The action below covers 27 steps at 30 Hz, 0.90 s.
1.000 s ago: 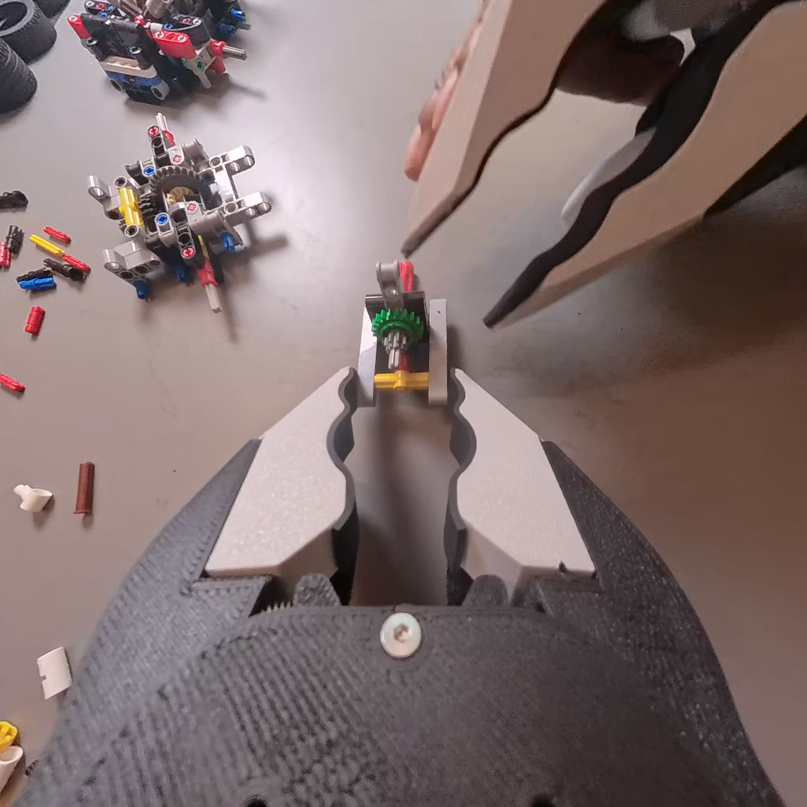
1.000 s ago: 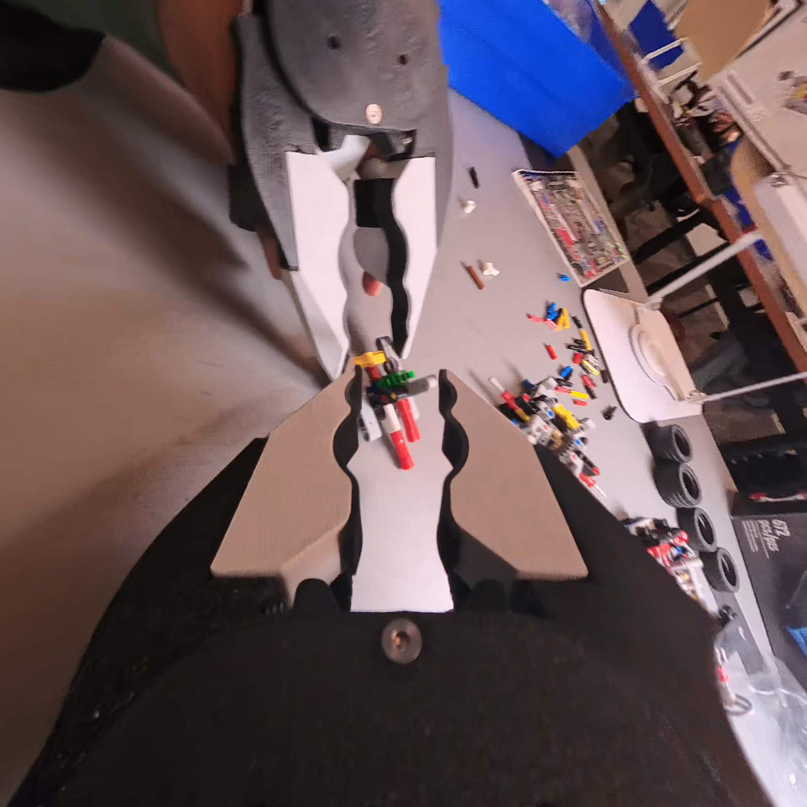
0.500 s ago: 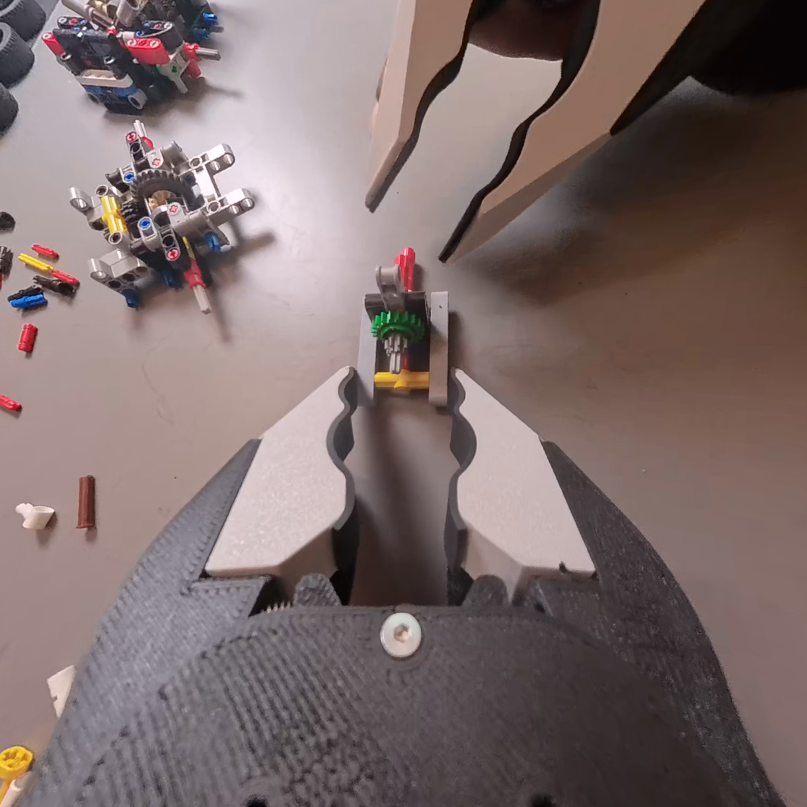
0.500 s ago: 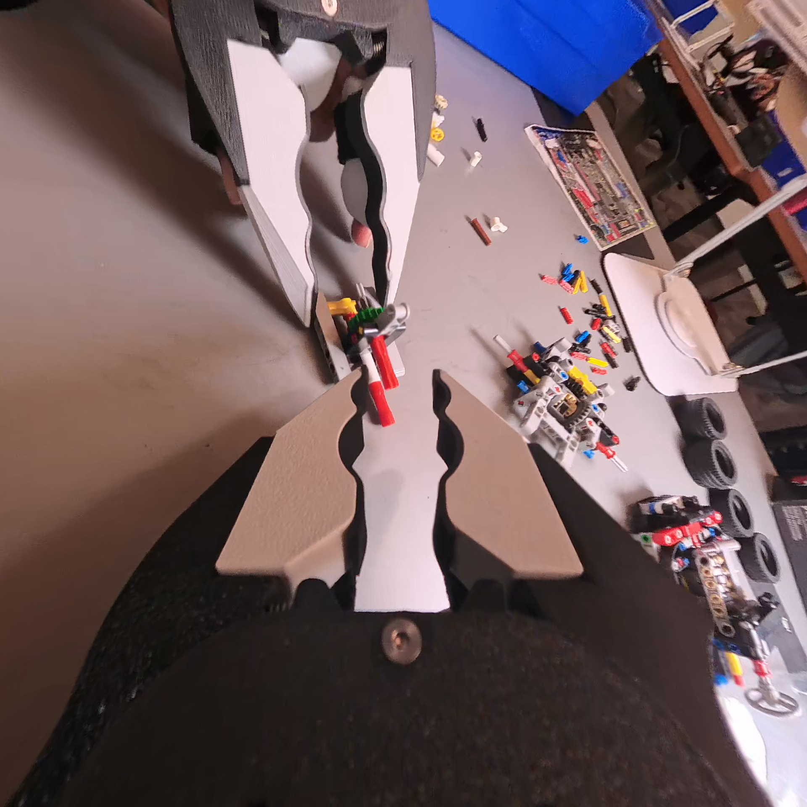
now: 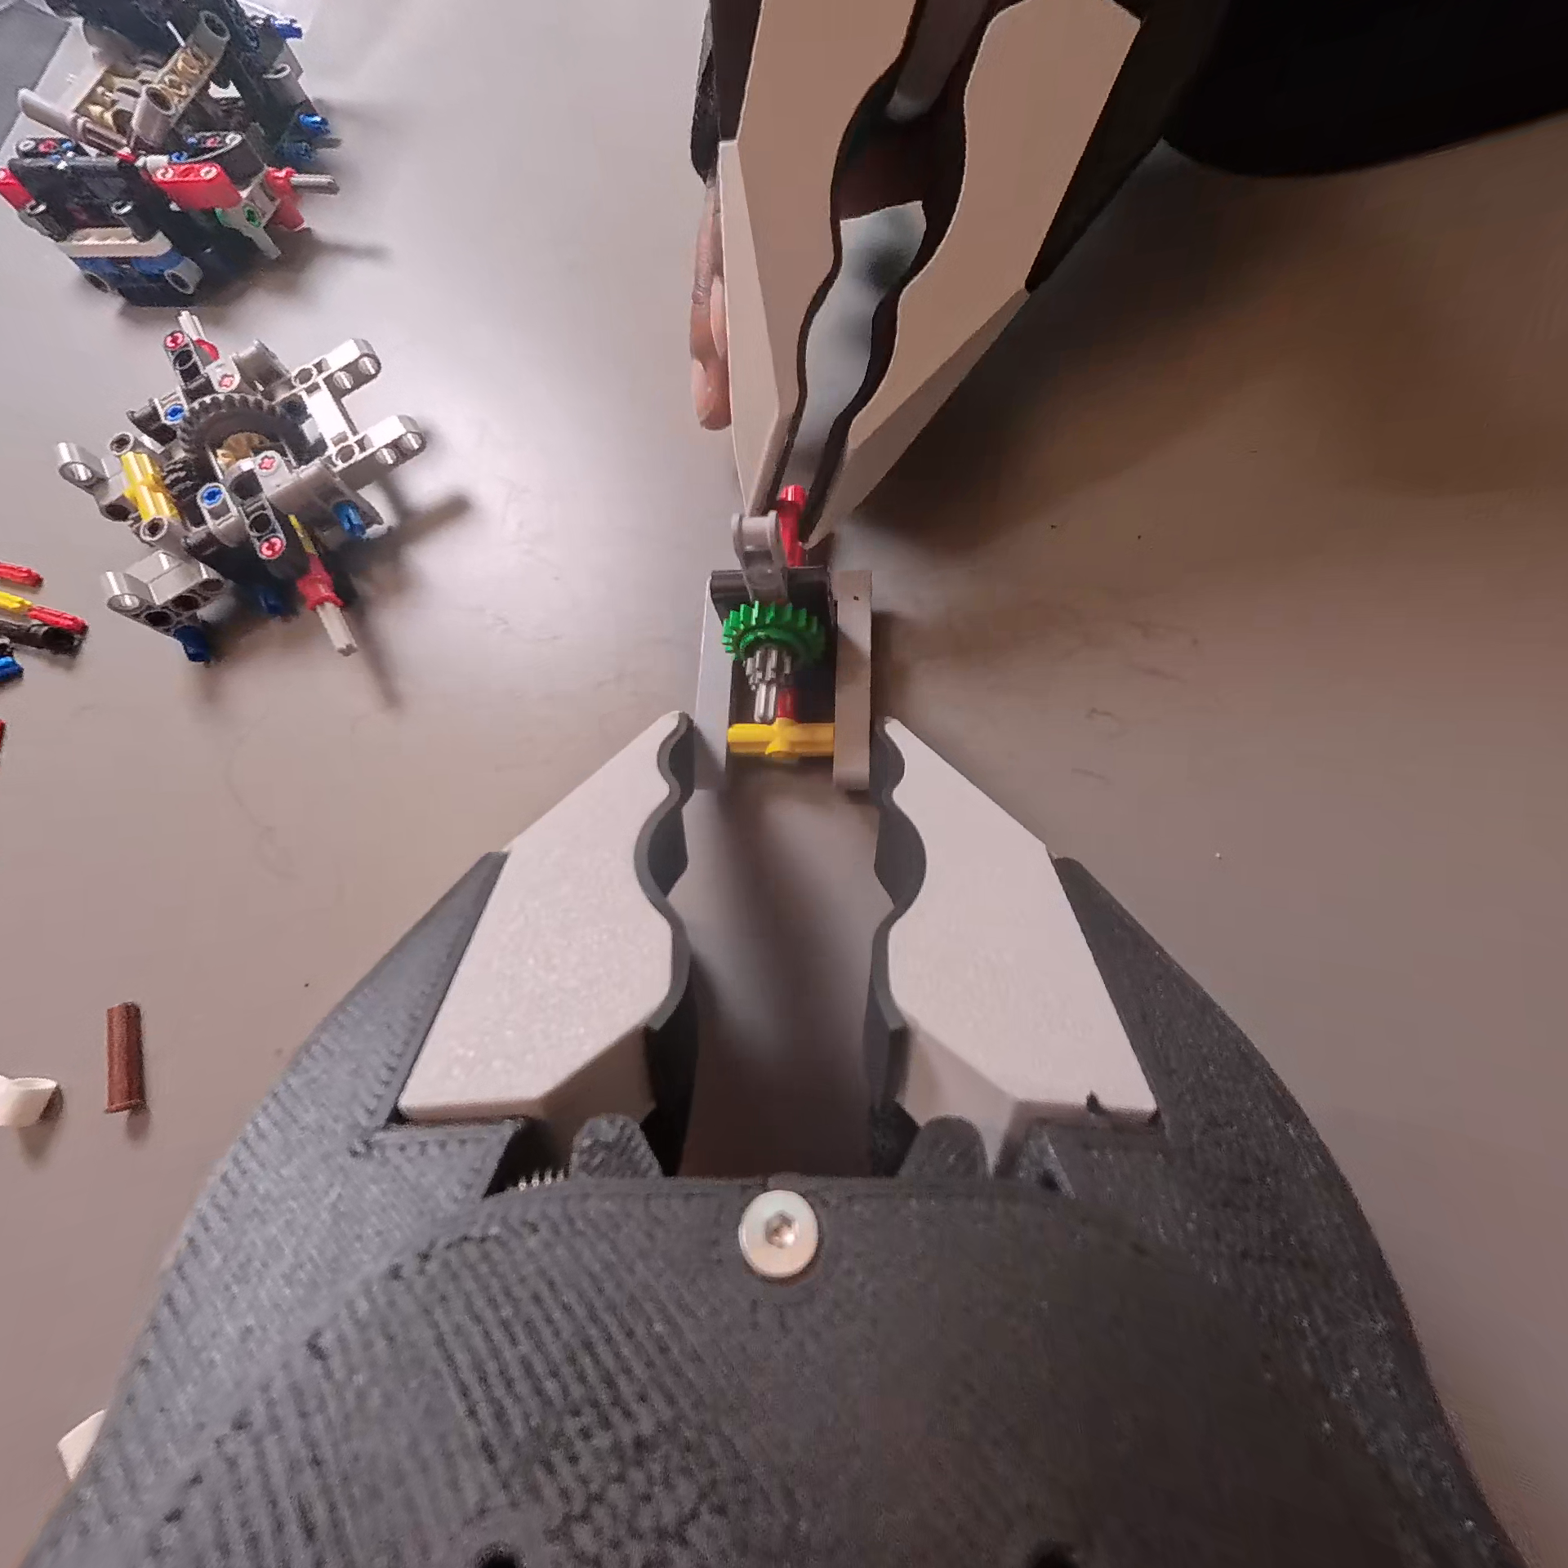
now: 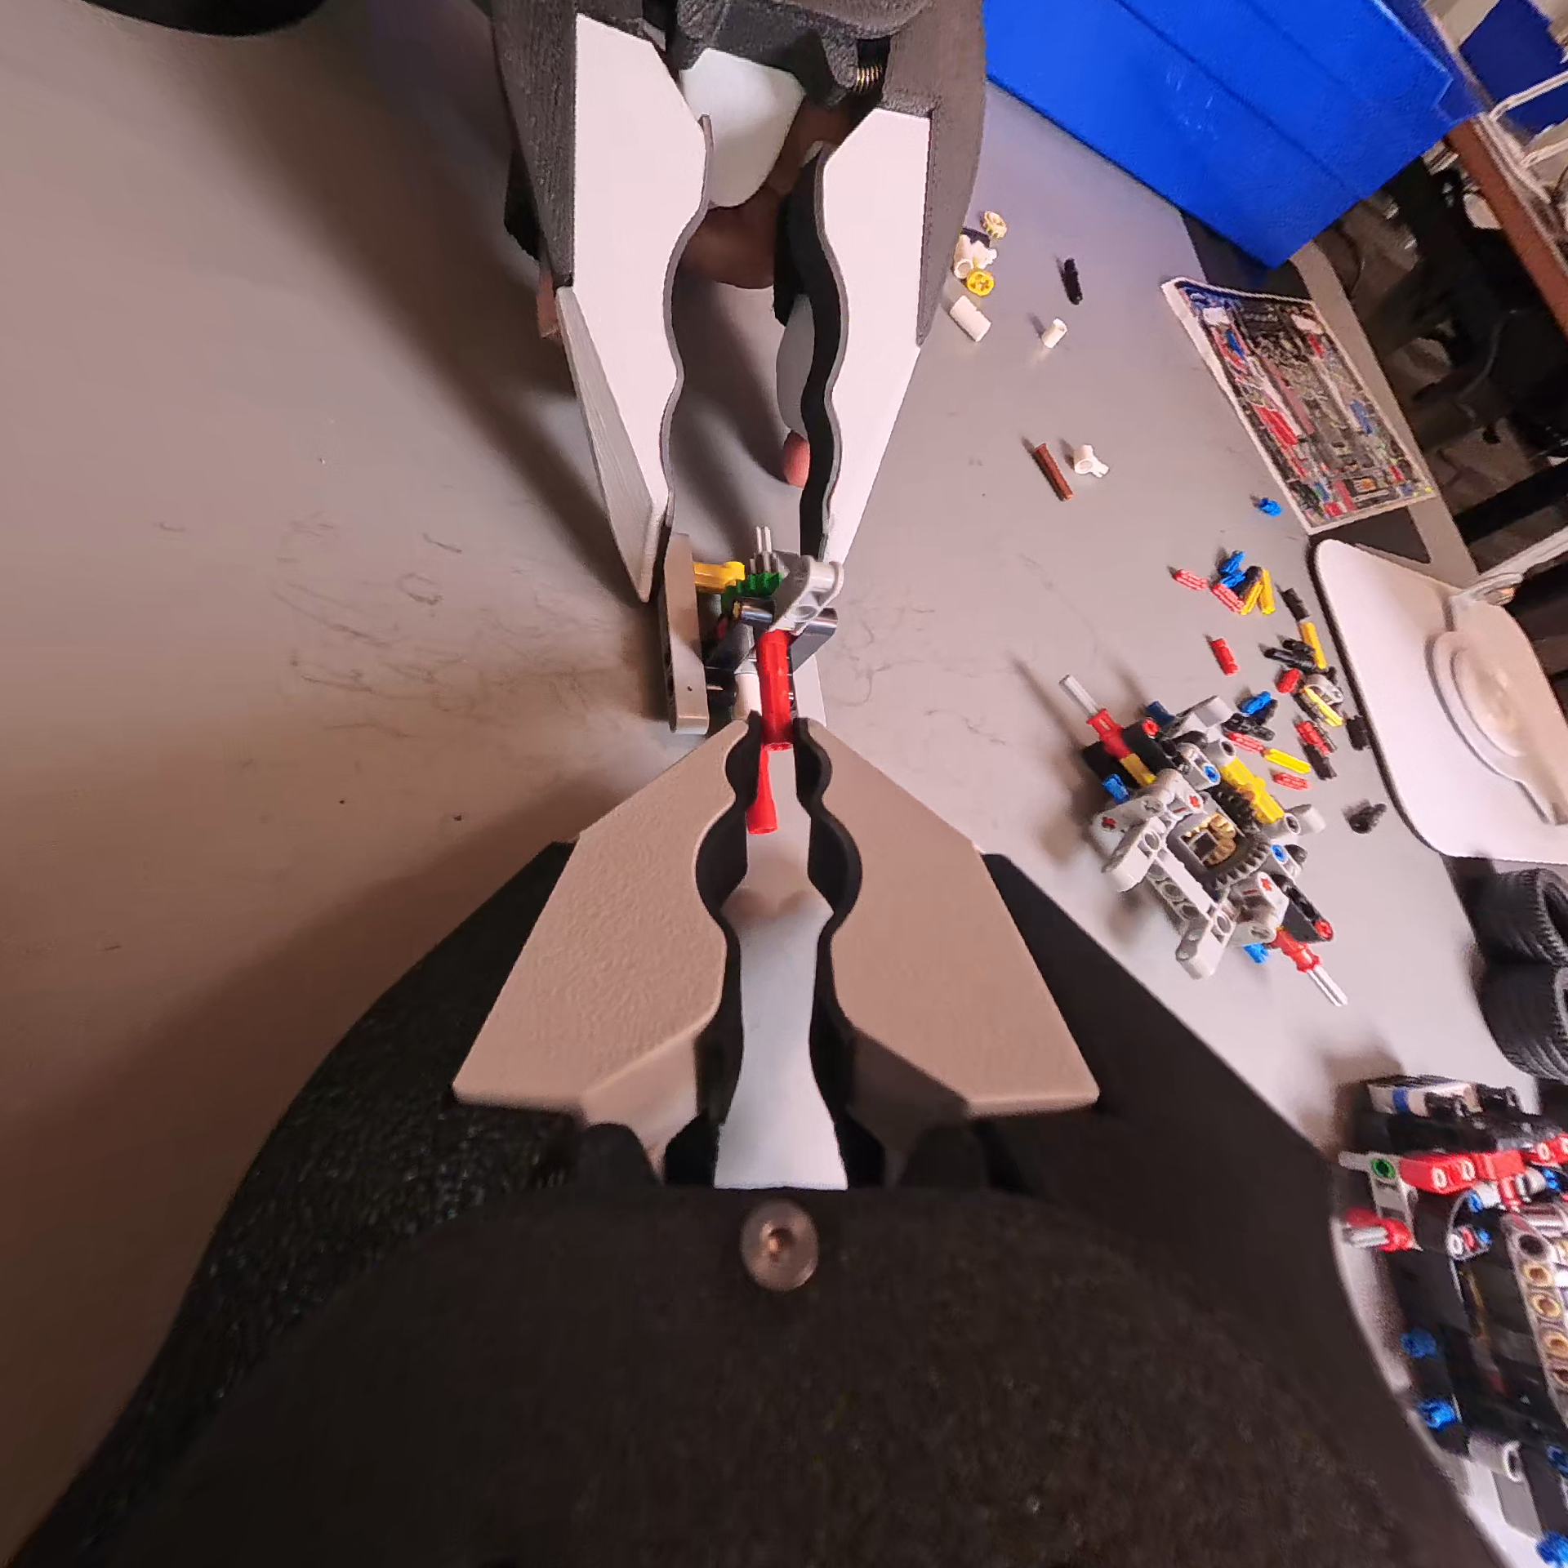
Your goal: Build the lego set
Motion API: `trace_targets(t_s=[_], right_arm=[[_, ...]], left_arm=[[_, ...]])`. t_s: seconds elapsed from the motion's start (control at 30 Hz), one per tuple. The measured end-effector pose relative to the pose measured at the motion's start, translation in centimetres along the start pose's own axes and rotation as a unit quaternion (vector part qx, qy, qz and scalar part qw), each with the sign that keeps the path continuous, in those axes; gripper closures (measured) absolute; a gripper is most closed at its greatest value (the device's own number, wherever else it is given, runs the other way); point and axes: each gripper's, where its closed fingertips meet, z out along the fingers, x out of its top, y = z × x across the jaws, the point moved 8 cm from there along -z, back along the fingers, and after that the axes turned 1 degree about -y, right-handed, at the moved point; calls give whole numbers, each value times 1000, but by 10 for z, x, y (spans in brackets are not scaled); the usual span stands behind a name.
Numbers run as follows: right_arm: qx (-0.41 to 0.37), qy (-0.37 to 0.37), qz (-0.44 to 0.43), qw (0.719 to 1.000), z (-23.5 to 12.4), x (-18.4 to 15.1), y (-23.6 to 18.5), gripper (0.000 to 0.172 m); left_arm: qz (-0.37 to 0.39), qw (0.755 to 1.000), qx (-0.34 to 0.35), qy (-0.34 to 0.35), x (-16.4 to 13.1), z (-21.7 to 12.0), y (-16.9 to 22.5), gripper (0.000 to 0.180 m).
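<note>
- On a grey table (image 6: 254, 509) strewn with toy building parts, two hand-held grippers meet nose to nose over one small assembly (image 5: 785, 670).
- Left gripper (image 5: 782, 755), part-open, clamps the assembly by its two grey side beams, a fingertip (image 5: 670, 747) pressed on each; the piece sits on the table at the very tips of the fingers.
- Right gripper (image 6: 772, 731), nearly closed, pinches the red axle (image 6: 770, 721) jutting from the assembly's far end, both dark pads tight on the shaft.
- Green gear (image 5: 770, 636) and yellow cross-piece (image 5: 781, 736) sit inside the frame; a grey connector (image 6: 810, 590) crowns the axle end.
- Judged from this pose, clean work on the axle calls for keeping the right gripper in line with the shaft, while the left holds the frame flat and square so the gear does not bind.
- Off to the side lie a larger gear module (image 5: 238, 492), a part-built chassis (image 5: 161, 187), black tyres (image 6: 1527, 959), a printed booklet (image 6: 1298, 399) and loose pins (image 6: 1273, 628).
</note>
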Motion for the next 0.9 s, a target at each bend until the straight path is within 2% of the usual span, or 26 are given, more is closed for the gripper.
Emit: trace_targets(t_s=[0.27, 0.33, 0.5, 0.73, 0.9], right_arm=[[-28, 1, -60, 998, -4, 4, -2, 167], [-35, -5, -74, 997, -5, 3, -2, 167], [-40, -16, -101, 994, -3, 2, -5, 167], [-34, -8, -102, 994, -2, 4, -8, 167], [-31, -9, -104, 994, -1, 3, -9, 167]], left_arm=[[-25, 999, -14, 35, 4, -11, -1, 142], [-22, 999, -16, 37, 5, -11, 0, 156], [-29, 999, -13, 39, 4, -13, -2, 157], [-30, 999, -5, 34, 3, -10, -2, 177], [-30, 999, -14, 35, 4, -8, 0, 177]])
